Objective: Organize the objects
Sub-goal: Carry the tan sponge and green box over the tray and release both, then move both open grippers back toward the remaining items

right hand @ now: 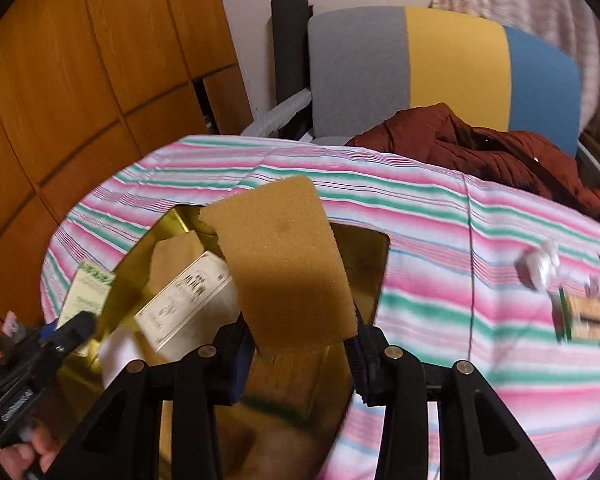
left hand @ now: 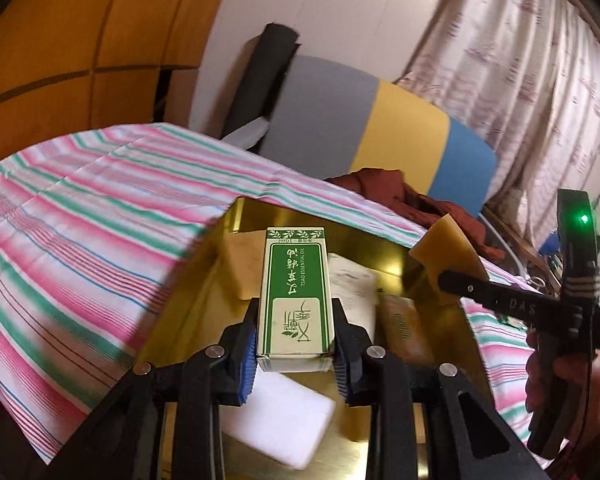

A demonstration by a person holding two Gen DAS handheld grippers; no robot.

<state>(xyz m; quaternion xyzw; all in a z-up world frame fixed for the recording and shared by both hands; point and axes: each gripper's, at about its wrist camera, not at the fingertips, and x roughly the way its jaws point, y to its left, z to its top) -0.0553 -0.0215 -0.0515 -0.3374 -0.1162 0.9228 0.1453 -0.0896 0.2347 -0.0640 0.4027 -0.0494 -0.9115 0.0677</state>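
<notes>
My left gripper is shut on a green and white essential oil box and holds it above a gold tray on the striped bed. My right gripper is shut on a tan sponge, held over the gold tray. The sponge also shows at the right of the left wrist view. In the tray lie a cream box, a white block and another tan sponge. The oil box shows at the left of the right wrist view.
The pink, green and white striped sheet covers the bed. A dark red jacket lies by a grey, yellow and blue chair back. Small packets lie on the sheet at the right. A wooden wardrobe stands at the left.
</notes>
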